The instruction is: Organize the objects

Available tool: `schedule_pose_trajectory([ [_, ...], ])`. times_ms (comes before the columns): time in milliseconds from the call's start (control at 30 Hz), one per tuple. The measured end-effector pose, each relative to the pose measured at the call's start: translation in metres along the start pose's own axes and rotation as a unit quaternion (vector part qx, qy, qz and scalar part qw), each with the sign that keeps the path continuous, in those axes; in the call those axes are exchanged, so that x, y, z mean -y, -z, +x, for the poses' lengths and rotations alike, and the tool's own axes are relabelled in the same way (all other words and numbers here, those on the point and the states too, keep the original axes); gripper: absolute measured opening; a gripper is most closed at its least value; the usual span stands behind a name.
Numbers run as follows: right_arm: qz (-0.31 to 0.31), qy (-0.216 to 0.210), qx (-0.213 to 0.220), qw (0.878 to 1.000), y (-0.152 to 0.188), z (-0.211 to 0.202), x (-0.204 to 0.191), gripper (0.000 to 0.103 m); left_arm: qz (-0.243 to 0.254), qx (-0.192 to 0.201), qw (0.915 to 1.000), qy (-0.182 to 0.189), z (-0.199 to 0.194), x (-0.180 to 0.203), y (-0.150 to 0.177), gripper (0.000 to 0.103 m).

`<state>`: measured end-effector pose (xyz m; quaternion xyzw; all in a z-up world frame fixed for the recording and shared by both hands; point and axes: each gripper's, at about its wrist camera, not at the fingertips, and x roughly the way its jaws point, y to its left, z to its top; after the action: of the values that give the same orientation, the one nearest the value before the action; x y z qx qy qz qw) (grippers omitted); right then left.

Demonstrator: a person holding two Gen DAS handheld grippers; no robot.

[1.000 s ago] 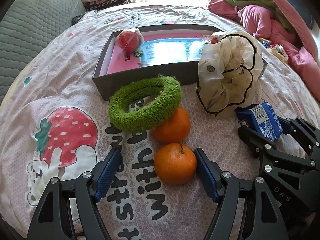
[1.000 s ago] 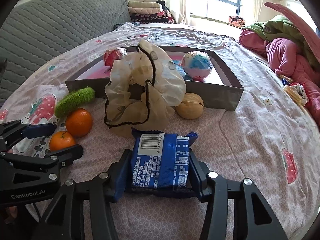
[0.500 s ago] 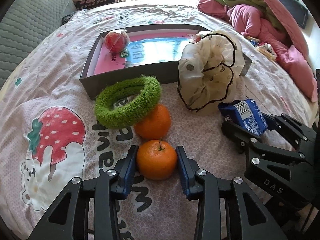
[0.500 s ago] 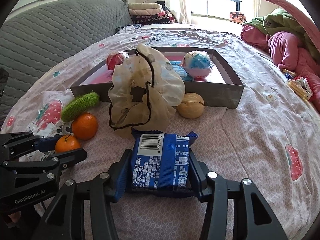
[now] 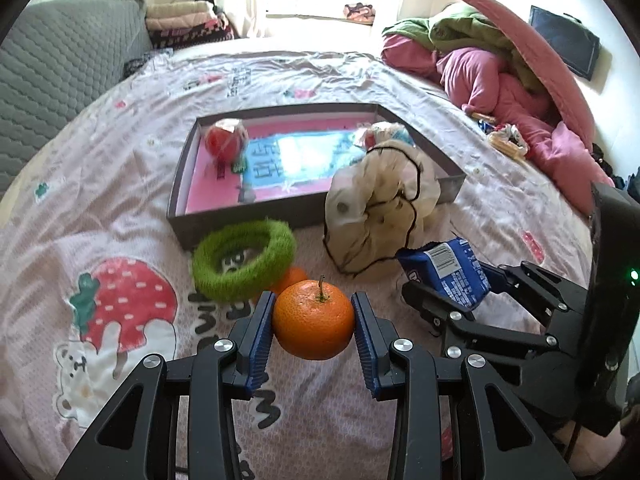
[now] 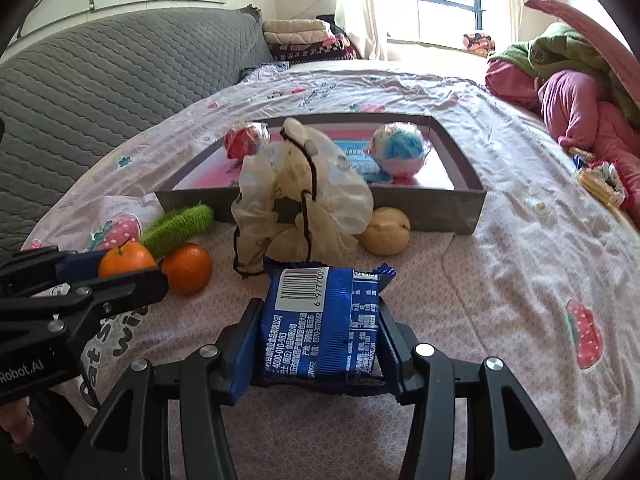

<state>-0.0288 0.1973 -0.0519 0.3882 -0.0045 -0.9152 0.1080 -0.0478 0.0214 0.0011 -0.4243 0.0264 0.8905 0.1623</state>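
My left gripper [image 5: 314,322] is shut on an orange tangerine [image 5: 313,320] and holds it lifted off the bedsheet. A second tangerine [image 6: 187,268] lies on the sheet behind it, against a fuzzy green ring [image 5: 243,258]. My right gripper [image 6: 318,326] is shut on a blue snack packet [image 6: 320,326], barcode side up, just above the sheet. A grey tray [image 5: 182,184] with a pink and blue floor sits further back. A red wrapped ball [image 5: 225,140] lies in it at the left, a blue-white wrapped ball [image 6: 400,148] at the right.
A cream cloth bag with black cord [image 6: 300,196] slumps against the tray's front wall. A pale round fruit [image 6: 386,236] lies beside it. Pink and green bedding [image 5: 500,68] is piled at the right, a grey quilted headboard [image 6: 100,76] at the left.
The left jaws shut on the near tangerine and lifted it off the sheet. The right gripper kept its hold on the blue packet and barely moved.
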Motion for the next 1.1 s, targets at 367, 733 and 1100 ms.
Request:
schedule_pose_trajectory([
  [367, -0.031, 0.022, 0.044, 0.998, -0.01, -0.018, -0.006, 0.052, -0.002, 0.024, 0.9996, -0.011, -0.004, 0.006, -0.018, 0.039],
  [733, -0.047, 0.035, 0.076, 0.995, -0.014, -0.03, -0.01, 0.052, -0.028, 0.041, 0.9987, -0.01, -0.004, -0.002, -0.037, 0.039],
  [1100, -0.05, 0.04, 0.106, 0.992, -0.022, -0.043, -0.008, 0.052, -0.059, 0.051, 0.9969, -0.014, -0.005, -0.02, -0.051, 0.039],
])
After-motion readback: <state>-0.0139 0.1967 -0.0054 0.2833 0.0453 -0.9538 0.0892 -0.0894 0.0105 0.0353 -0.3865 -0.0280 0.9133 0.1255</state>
